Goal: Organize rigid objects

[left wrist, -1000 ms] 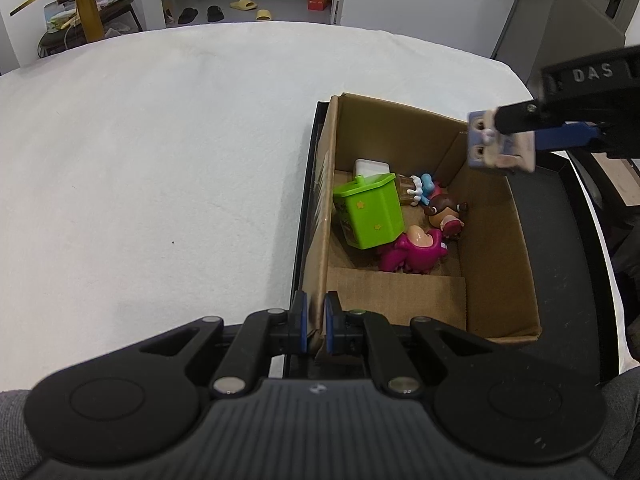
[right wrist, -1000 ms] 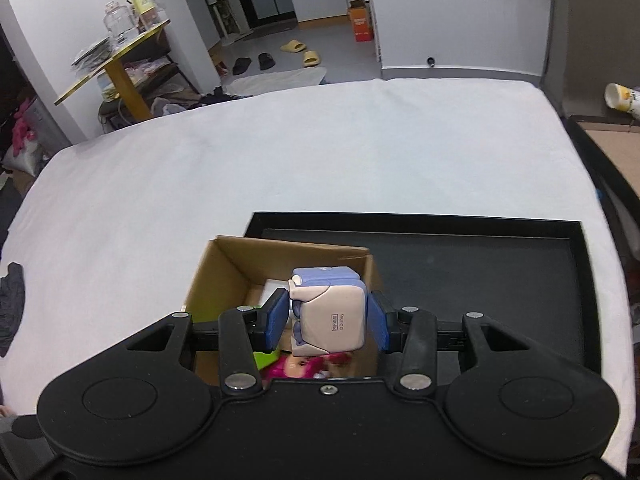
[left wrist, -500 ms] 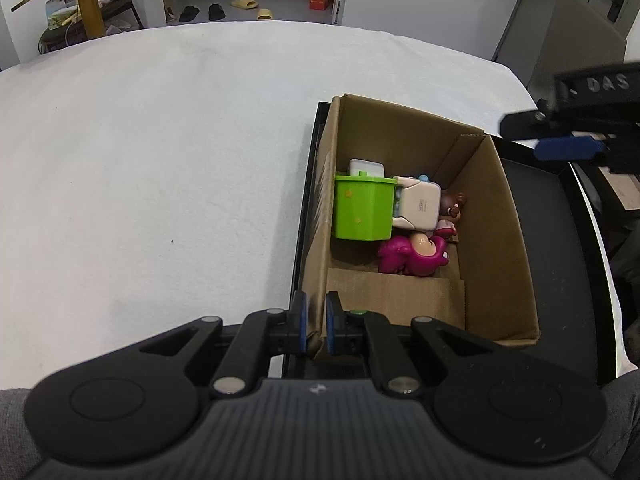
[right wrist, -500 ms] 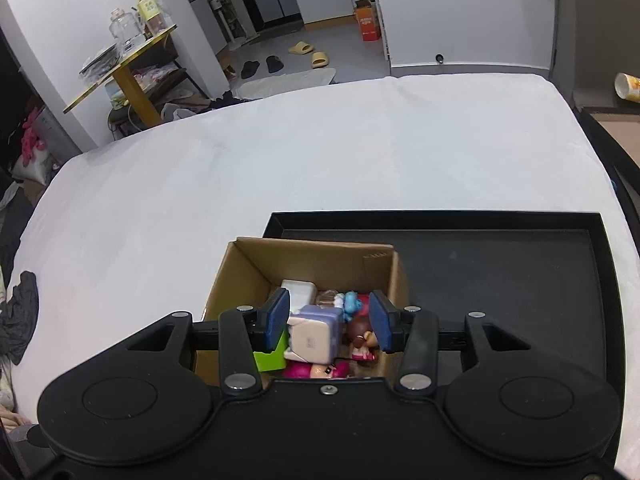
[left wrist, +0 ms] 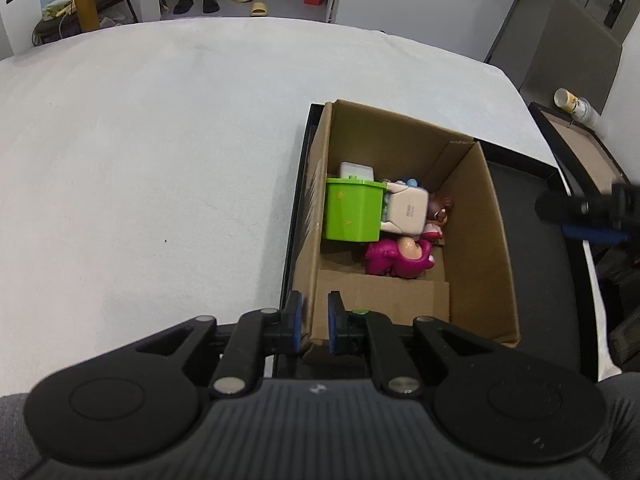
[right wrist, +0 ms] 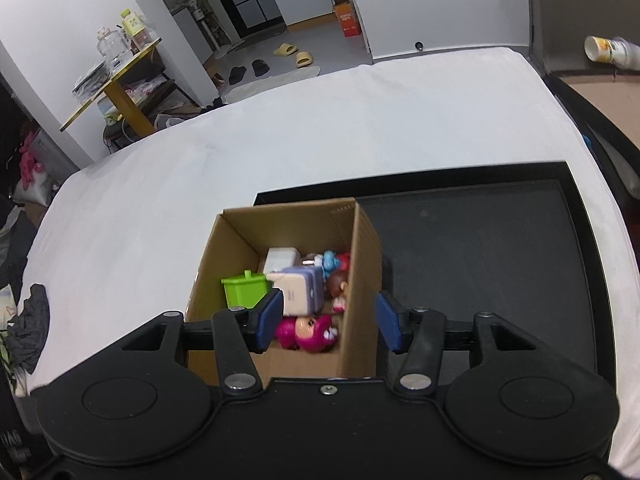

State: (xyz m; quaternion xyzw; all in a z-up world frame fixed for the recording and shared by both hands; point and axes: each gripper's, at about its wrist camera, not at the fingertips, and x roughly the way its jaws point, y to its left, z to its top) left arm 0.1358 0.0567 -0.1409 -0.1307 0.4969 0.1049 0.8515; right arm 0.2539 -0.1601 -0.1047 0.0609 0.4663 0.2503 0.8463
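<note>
Ahead of the right tongs (right wrist: 328, 322), and below their level, stands the cardboard box (right wrist: 362, 264) with its open top facing up; its long axis runs away from these tongs, and the box sits at the left end of a black tray (right wrist: 480, 240) on the white-covered desk (right wrist: 280, 140). Inside the box, the pale square toy (right wrist: 298, 292) lies just beyond the left blue pad of the right tongs, its flat labelled face turned up and its lavender side toward the tray. It rests against the green bin (right wrist: 244, 290) on one side and over the small figurines (right wrist: 334, 268) on the other; the magenta figure (right wrist: 306, 330) lies nearest the tongs, and a white block (right wrist: 281, 258) sits at the far end. The right tongs are spread wide, pads well apart, holding nothing and touching nothing.

From the left tongs (left wrist: 314, 324), the box (left wrist: 480, 240) extends forward and to the right, the square toy (left wrist: 406, 212) lying midway along its floor, between the green bin (left wrist: 352, 212) and a brown-headed figurine (left wrist: 440, 210). The left tongs are nearly closed, their blue pads straddling the near left wall of the box; whether the pads press that wall cannot be told. The right tongs (left wrist: 588, 222) appear blurred at the right edge, above the tray (left wrist: 532, 208).
</note>
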